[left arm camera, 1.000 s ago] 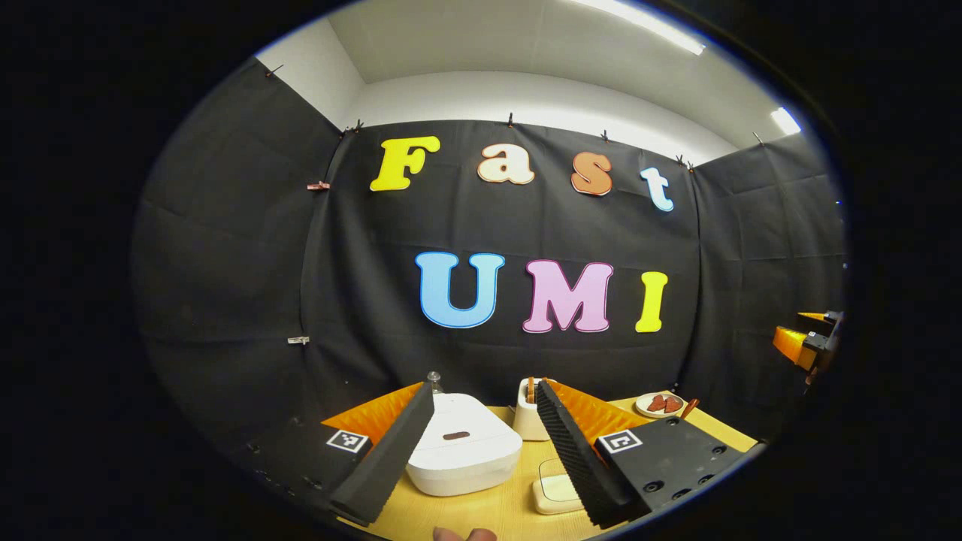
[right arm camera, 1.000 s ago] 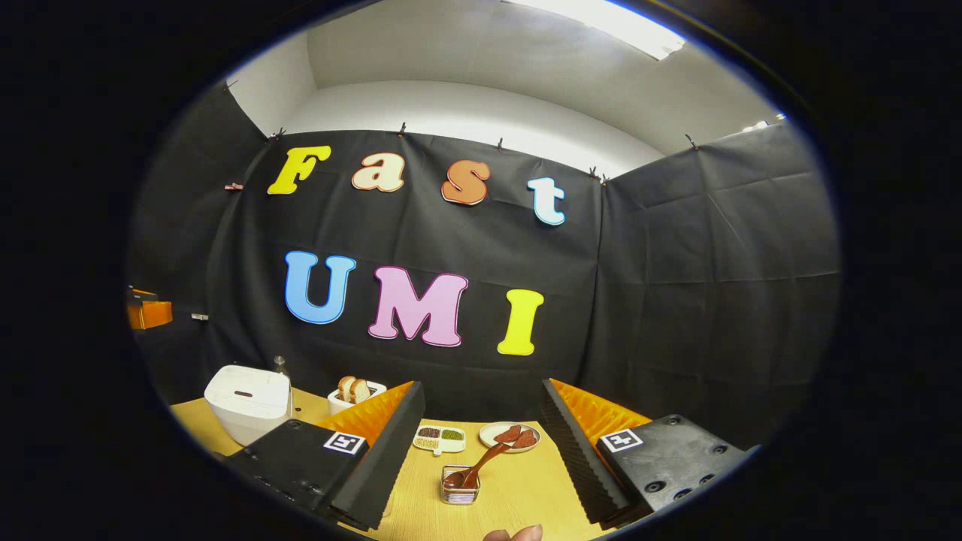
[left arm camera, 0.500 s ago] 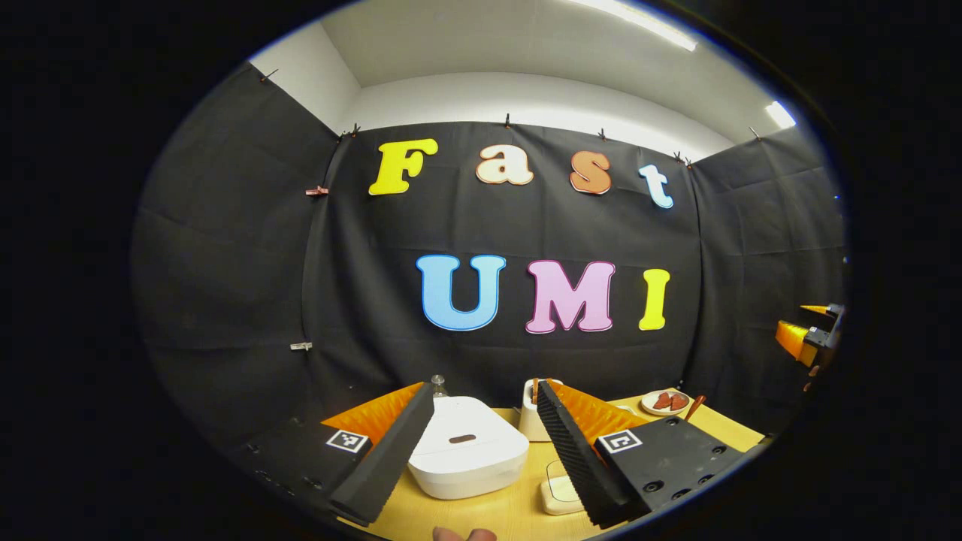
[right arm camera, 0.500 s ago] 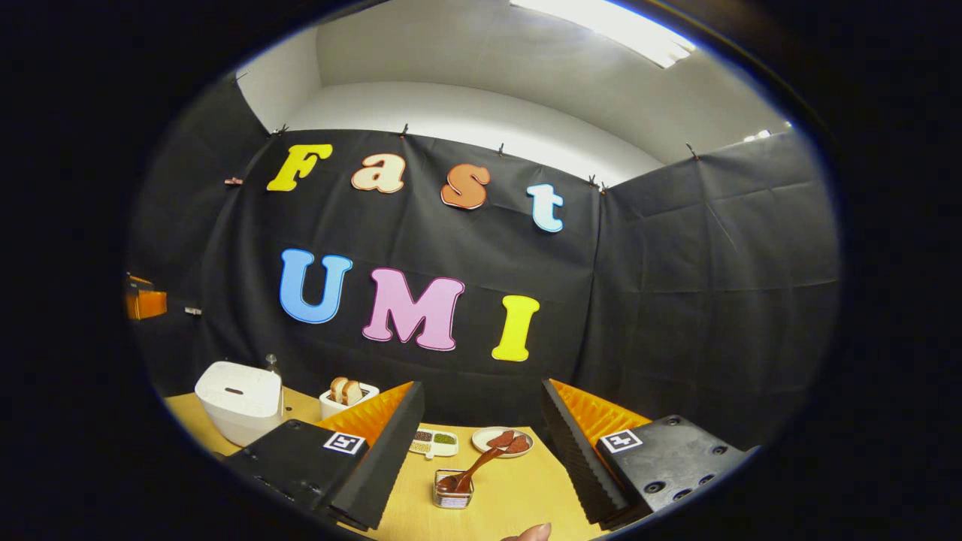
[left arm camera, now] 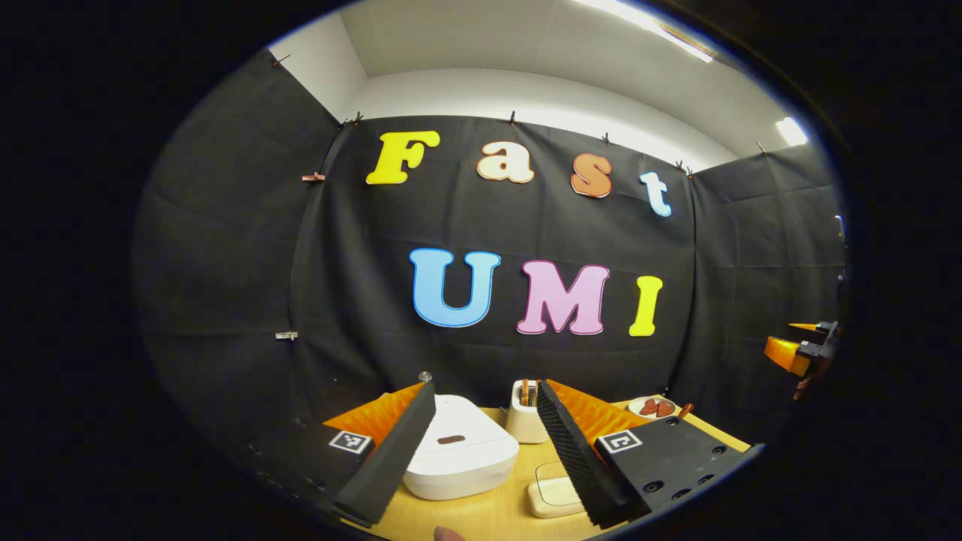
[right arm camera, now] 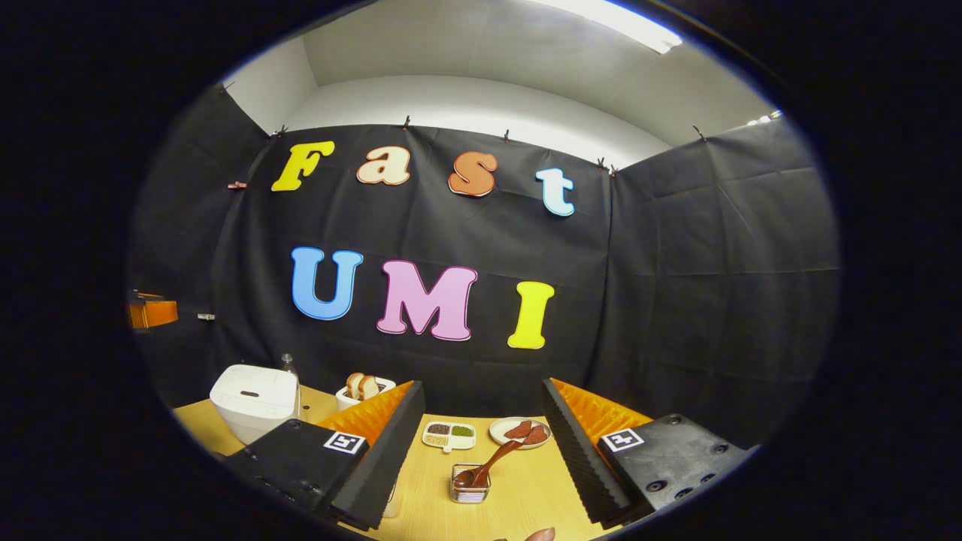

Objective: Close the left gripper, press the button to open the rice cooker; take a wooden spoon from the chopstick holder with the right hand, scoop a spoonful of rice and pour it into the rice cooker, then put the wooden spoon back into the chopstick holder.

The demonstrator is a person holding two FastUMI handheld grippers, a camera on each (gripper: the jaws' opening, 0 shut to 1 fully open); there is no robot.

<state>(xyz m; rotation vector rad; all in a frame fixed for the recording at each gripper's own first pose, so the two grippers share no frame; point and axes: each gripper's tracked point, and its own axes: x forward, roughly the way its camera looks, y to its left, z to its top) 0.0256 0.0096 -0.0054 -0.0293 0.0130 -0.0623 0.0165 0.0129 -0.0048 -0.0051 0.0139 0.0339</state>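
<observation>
The left gripper (left arm camera: pixel 481 447) has its two fingers wide apart, with nothing between them. The right gripper (right arm camera: pixel 481 443) is wide apart too, and it holds nothing.

Close in front of the right gripper, on the yellow table (right arm camera: pixel 526 488), stands one little wire holder (right arm camera: pixel 470 492). One wooden spoon (right arm camera: pixel 490 463) leans in it, bowl down, with the handle sticking up and to the right. The spoon looks light and stiff, so it should lift easily. The bare handle above the holder seems the best place to pinch it. The smooth wood may slip, so the pinch should be firm. The holder looks light as well and could tip if the spoon drags on it.

A bit farther stands one small tray (right arm camera: pixel 447 435) with three sorts of grains. Beside it is one plate (right arm camera: pixel 518 433) with reddish pieces.

Near the left gripper sits one white rice cooker (left arm camera: pixel 460 454), shut, with one dark button (left arm camera: pixel 451 439) on its lid. The cooker looks heavy and hard, so it should stay put when pushed. The fingers must close first. One flat cream thing (left arm camera: pixel 555 496) lies just beside the cooker. Behind it is one white toaster (right arm camera: pixel 364 392) with two slices of bread. One small bottle (right arm camera: pixel 285 362) stands behind the cooker.
</observation>
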